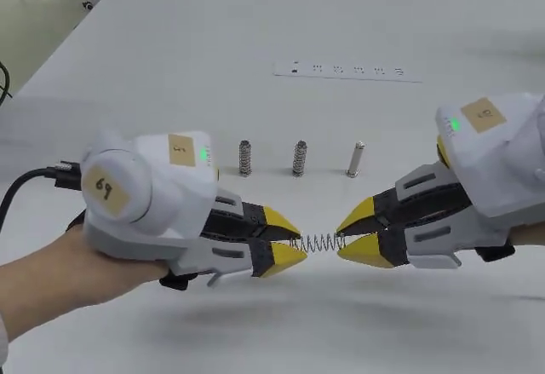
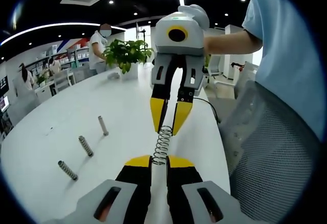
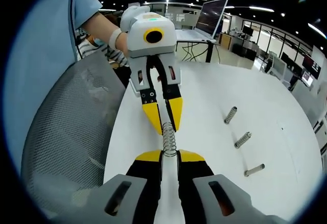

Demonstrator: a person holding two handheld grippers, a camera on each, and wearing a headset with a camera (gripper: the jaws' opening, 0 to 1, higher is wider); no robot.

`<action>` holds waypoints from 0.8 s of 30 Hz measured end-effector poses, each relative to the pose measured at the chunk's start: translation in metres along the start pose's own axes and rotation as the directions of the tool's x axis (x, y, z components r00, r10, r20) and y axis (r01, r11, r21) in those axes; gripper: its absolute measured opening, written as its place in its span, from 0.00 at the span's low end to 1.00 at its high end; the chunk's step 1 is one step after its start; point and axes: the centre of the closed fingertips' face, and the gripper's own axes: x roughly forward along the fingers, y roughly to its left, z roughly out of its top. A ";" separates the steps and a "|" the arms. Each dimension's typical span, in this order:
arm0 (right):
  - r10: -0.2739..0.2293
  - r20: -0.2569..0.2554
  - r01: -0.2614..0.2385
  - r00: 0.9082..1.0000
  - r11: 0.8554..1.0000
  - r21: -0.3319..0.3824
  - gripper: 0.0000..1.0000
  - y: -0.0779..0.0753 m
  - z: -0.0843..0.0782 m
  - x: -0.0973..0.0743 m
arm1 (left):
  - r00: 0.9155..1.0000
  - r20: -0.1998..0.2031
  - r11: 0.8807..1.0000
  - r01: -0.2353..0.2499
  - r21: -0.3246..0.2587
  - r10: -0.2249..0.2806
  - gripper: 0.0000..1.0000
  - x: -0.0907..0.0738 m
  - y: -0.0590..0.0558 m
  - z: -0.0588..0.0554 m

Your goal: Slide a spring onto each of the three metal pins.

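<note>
As left gripper [image 1: 294, 242], right gripper [image 1: 342, 238] pinch it, spring [image 1: 318, 242] (thin coil) straight.

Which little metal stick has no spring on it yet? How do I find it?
On the white table, find the long power strip. Nearer the person, three small pins stand in a row; the bare pin is at the right end in the head view. It is smooth and plain, while the middle pin and left pin wear coiled springs.

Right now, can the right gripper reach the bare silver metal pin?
Probably yes: open white table lies between the right gripper and the bare silver metal pin, though the left gripper also grips its small coil spring.
</note>
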 end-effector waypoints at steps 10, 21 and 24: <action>0.015 -0.019 -0.015 1.000 1.000 -0.021 0.08 0.000 0.010 -0.002 | 1.000 -0.004 1.000 0.005 0.002 -0.005 0.02 0.003 0.001 -0.001; 0.038 -0.074 -0.041 0.997 0.998 -0.037 0.08 0.005 0.017 -0.001 | 1.000 -0.022 1.000 0.022 0.008 -0.022 0.02 0.007 -0.004 -0.006; 0.046 -0.077 -0.050 0.996 0.998 -0.045 0.08 0.005 0.019 0.001 | 0.999 -0.027 1.000 0.026 0.010 -0.026 0.02 0.008 -0.005 -0.007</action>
